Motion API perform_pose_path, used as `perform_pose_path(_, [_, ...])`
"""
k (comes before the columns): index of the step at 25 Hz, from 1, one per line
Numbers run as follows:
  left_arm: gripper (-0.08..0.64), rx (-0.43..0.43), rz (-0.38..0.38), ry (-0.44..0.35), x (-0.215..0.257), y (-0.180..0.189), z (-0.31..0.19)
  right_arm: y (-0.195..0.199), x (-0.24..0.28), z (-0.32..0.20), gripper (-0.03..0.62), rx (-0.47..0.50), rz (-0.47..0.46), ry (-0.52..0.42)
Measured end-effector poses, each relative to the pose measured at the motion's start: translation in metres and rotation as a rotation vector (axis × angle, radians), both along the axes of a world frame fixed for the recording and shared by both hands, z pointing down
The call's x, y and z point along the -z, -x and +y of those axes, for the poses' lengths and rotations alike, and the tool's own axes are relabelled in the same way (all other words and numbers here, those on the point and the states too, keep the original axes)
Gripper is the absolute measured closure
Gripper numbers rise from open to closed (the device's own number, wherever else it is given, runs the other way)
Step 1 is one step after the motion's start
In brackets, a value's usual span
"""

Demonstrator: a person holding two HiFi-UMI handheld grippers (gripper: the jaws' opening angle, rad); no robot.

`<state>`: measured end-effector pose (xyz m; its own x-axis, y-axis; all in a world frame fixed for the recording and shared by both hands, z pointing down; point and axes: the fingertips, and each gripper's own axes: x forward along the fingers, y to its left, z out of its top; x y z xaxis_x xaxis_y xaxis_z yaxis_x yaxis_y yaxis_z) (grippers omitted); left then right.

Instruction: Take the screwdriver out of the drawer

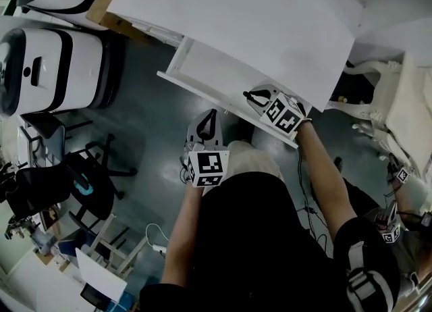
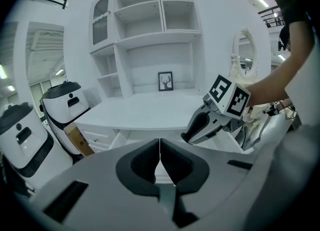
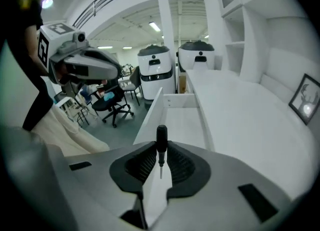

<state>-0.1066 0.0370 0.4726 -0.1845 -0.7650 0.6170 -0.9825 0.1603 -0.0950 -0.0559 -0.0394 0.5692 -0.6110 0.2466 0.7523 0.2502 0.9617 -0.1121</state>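
screwdriver (image 3: 161, 136) in right tool (image 3: 161, 150), hidden overhead

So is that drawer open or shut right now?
Open: the drawer sticks out from under the white desktop, its inside showing.

Drawer (image 1: 206, 67) rear hidden beneath the desktop (image 1: 250, 20)

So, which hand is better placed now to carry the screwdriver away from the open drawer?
The right. The right gripper grips the screwdriver in its jaws at the front of the drawer. The left gripper is shut, empty, and would first have to take the tool over.
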Motion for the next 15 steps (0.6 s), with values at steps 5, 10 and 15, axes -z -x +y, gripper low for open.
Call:
perform_pose_path(5, [0.535,-0.039,-0.002,-0.041,0.013,-0.006,-0.019,-0.001,0.057,-0.017,0.509,-0.154,-0.154,0.063])
perform_pose_path(10, [0.535,-0.068,0.004,-0.091,0.031,-0.012,-0.037,-0.008,0.117,-0.036,0.509,-0.309,-0.33,0.136])
perform_pose_path(15, [0.535,-0.079,-0.015,-0.146,0.062,-0.011,-0.051,-0.019,0.171,-0.045,0.509,-0.399,-0.464,0.165])
